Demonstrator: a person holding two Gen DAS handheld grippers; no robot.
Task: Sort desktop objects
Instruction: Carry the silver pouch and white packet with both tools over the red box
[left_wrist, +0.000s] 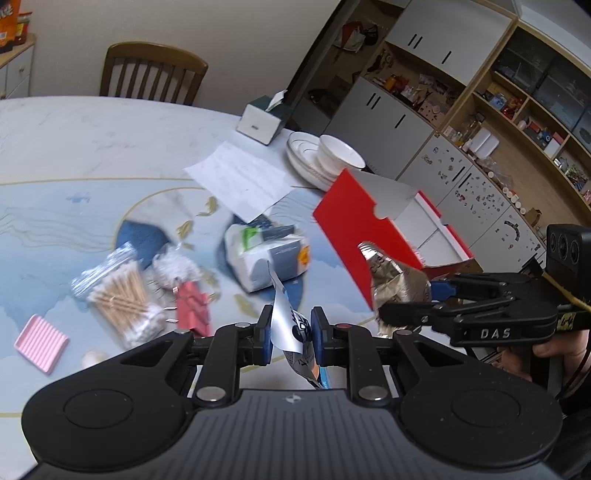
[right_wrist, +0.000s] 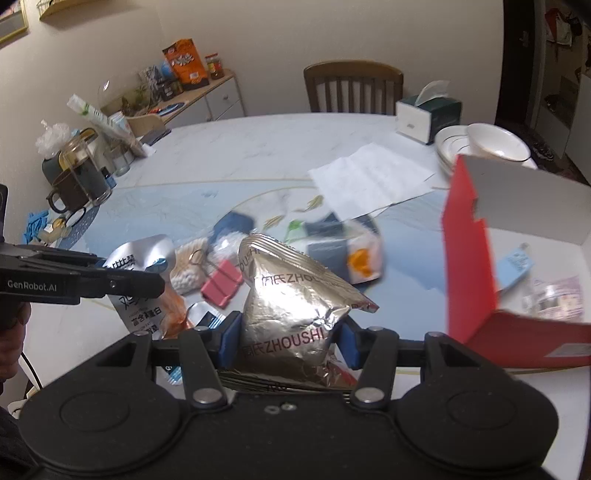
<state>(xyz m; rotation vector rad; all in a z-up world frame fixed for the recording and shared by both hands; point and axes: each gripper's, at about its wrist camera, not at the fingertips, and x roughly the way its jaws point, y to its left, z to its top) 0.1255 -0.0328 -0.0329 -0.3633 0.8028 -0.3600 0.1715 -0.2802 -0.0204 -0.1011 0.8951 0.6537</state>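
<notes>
My left gripper is shut on a silver-white snack packet and holds it above the table; the packet also shows in the right wrist view. My right gripper is shut on a gold foil snack bag, which also shows in the left wrist view beside the open red box. The red box has a white inside and holds small items. On the mat lie a bag of cotton swabs, a red binder clip and a wrapped tissue pack.
White paper sheets, a tissue box and stacked plates with a bowl sit at the back. A pink striped tray lies at left. A glass jar and mug stand at the far left of the table. A wooden chair stands behind.
</notes>
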